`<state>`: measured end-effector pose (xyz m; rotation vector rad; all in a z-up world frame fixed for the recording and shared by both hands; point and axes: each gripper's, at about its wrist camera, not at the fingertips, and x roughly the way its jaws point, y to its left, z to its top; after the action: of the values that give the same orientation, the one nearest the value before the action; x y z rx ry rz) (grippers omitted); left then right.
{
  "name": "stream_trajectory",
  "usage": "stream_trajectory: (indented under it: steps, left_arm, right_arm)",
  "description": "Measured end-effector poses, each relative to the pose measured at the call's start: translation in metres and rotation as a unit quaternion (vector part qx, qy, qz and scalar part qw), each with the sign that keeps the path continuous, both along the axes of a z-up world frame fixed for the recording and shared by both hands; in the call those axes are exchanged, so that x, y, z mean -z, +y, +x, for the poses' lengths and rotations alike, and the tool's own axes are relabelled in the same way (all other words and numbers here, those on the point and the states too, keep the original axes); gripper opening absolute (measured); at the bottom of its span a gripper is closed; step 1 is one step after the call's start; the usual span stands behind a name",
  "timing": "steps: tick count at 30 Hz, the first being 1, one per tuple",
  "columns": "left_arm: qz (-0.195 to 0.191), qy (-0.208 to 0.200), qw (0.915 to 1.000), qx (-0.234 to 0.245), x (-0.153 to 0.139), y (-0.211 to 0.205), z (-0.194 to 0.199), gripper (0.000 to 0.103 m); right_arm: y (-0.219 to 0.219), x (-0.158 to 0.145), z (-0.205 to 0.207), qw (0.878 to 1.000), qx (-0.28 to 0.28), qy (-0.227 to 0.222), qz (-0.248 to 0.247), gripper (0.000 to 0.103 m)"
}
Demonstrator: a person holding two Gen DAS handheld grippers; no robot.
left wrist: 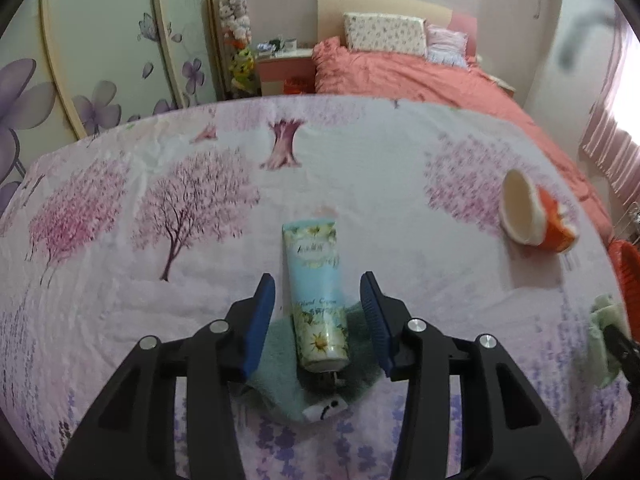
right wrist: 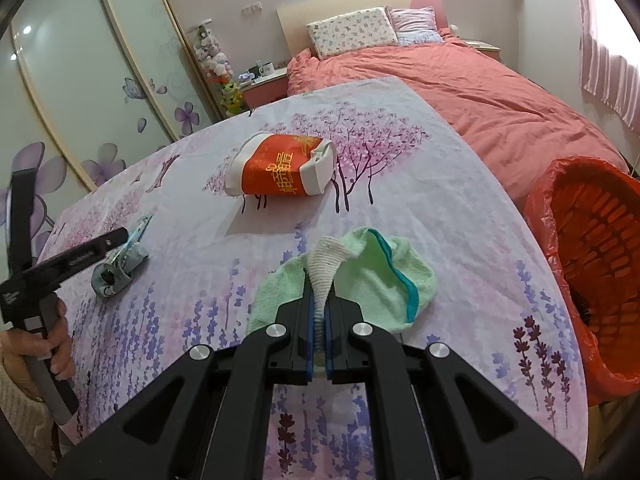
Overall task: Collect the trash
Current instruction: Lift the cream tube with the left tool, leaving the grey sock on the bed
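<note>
Two grippers engaged: right gripper (right wrist: 319, 320), jaws pinching green sock (right wrist: 360, 280) on bench (right wrist: 460, 184); left gripper (left wrist: 318, 312), jaws spread around hand-cream tube (left wrist: 318, 292). Next, probably: close left, carry to red-lined basket (right wrist: 592, 264).

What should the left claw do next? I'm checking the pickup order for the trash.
Probably ease forward a little and close on the hand cream tube. The left claw is open, its pads either side of the tube, which lies on a grey sock. The right claw is already shut on the green sock.
</note>
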<state>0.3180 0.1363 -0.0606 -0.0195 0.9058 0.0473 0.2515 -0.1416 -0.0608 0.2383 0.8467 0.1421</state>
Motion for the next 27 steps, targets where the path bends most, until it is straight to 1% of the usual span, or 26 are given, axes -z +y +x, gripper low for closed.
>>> stream_trajectory:
  steps: [1, 2, 3, 4, 5, 7, 10, 12, 21, 27]
  left_arm:
    - [-0.001, 0.005, 1.0000, -0.002, 0.004, 0.000, 0.002, 0.044]
    - [-0.002, 0.008, 1.0000, -0.004, 0.007, 0.000, 0.003, 0.041]
    - [-0.006, 0.011, 0.9999, -0.002, 0.010, 0.000, 0.005, 0.036]
    - [-0.006, 0.010, 0.9999, -0.002, 0.011, -0.002, 0.006, 0.034]
    - [-0.004, 0.010, 0.9999, -0.002, 0.012, -0.002, 0.007, 0.030]
    - [-0.001, 0.008, 1.0000, -0.001, 0.012, -0.003, 0.010, 0.030]
    - [-0.015, 0.011, 0.9998, -0.004, 0.010, 0.001, 0.012, 0.029]
    - [-0.023, 0.004, 0.9997, -0.004, 0.003, 0.005, 0.009, 0.029]
    - [-0.026, -0.029, 0.9992, 0.010, -0.033, 0.001, 0.002, 0.029]
    - [-0.031, -0.041, 0.9984, 0.023, -0.042, -0.012, -0.002, 0.029]
  right_arm:
    - [0.000, 0.001, 0.000, 1.000, -0.001, 0.001, 0.000, 0.004]
    - [0.000, 0.001, 0.000, 1.000, -0.001, 0.001, -0.001, 0.004]
    - [0.000, 0.001, 0.000, 1.000, -0.001, 0.002, -0.001, 0.004]
    - [0.000, 0.002, 0.000, 1.000, -0.001, 0.003, -0.002, 0.004]
    - [0.000, 0.002, 0.001, 1.000, -0.001, 0.003, -0.002, 0.004]
    - [-0.001, 0.003, 0.001, 1.000, 0.001, 0.005, -0.001, 0.004]
    - [-0.002, 0.002, 0.000, 1.000, 0.002, 0.003, 0.000, 0.004]
    - [-0.002, 0.000, -0.001, 1.000, 0.003, 0.000, 0.001, 0.004]
    - [-0.006, -0.010, -0.003, 1.000, 0.008, -0.015, 0.009, 0.004]
    - [-0.006, -0.010, -0.004, 1.000, 0.008, -0.017, 0.009, 0.004]
